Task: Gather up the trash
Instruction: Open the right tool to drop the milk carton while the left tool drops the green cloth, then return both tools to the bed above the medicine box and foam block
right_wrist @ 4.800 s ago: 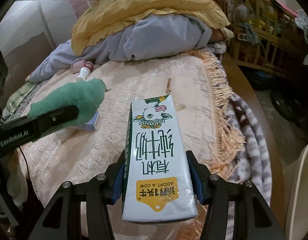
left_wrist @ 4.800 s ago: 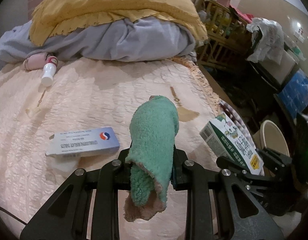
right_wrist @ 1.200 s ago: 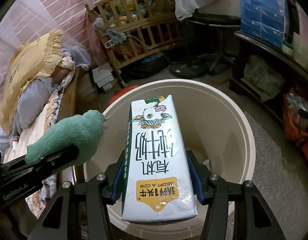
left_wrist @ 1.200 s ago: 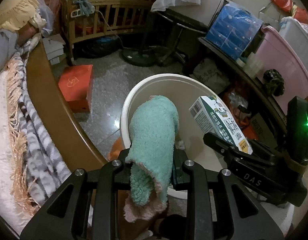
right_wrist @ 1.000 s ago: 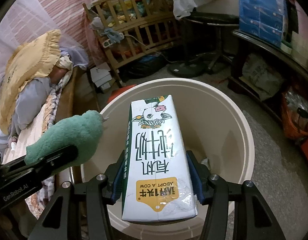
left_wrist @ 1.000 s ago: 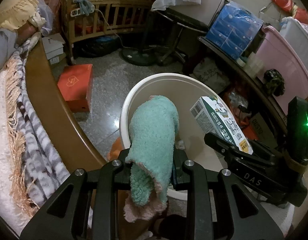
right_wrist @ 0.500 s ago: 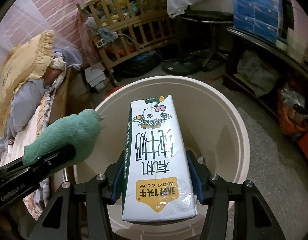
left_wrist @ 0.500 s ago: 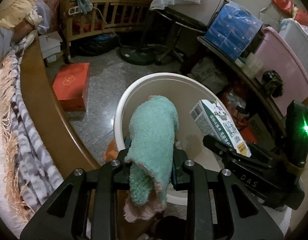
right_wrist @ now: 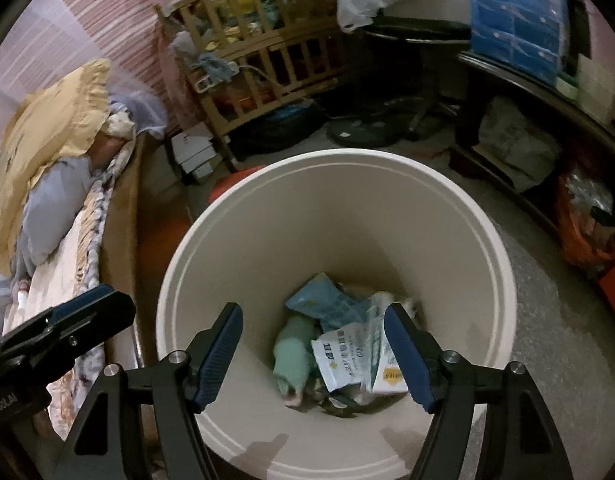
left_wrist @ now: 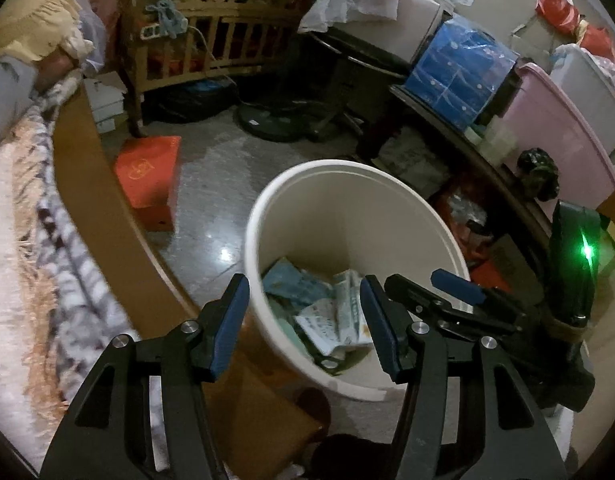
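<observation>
We see a dim, cluttered bedroom with a grey speckled stone floor [left_wrist: 211,184] that catches a small glint of light. On our left runs the bed [left_wrist: 23,248], its curved wooden edge [left_wrist: 91,200] beside a fringed striped blanket, with a yellow frilled pillow [right_wrist: 47,120] on top of grey bedding. Behind stands a wooden crib [left_wrist: 211,32] stuffed with clothes and toys, against a pink striped wall [right_wrist: 67,32]. A red box [left_wrist: 151,176] lies on the floor near the bed. To the right a dark shelf [left_wrist: 459,128] carries a blue pack [left_wrist: 459,68] and a pink storage bin [left_wrist: 555,128]. A fan base [left_wrist: 279,120] sits on the floor before the crib.
</observation>
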Motion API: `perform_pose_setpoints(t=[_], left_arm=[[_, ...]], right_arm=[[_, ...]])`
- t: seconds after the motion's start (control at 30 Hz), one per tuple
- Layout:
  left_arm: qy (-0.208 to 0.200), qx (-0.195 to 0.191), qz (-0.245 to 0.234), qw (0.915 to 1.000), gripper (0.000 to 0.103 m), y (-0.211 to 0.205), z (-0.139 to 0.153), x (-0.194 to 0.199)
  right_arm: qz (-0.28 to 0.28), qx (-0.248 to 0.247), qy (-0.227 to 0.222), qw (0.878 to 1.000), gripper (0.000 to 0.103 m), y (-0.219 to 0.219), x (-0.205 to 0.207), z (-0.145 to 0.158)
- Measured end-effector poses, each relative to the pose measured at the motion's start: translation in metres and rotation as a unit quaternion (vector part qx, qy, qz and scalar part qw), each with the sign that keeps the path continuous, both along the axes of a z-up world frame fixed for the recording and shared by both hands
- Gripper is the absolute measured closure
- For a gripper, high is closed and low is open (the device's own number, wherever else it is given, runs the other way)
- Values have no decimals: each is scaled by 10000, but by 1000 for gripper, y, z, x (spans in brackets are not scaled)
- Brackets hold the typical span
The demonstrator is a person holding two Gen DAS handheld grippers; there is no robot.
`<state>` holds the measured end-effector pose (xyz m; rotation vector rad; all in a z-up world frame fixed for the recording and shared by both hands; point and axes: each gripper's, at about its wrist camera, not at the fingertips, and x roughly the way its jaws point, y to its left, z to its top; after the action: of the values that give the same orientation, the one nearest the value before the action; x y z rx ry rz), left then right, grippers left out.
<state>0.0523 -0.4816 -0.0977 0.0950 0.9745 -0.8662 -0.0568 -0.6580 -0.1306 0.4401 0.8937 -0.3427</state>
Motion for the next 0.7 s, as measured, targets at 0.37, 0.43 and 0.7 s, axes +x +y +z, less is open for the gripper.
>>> perform_pose_setpoints(t=[0.37,0.43,0.7], left_arm=[[-293,282,448,9982,47,48,3,3],[-343,334,535,9974,47,59,4,2],[-452,529,966,9929,47,116,8,10]], right_arm=[[358,-103,-153,9992,32,28,14,6],[477,-176,-165,9986,32,36,19,8],[1092,-243,-219,9935,32,86,41,14]])
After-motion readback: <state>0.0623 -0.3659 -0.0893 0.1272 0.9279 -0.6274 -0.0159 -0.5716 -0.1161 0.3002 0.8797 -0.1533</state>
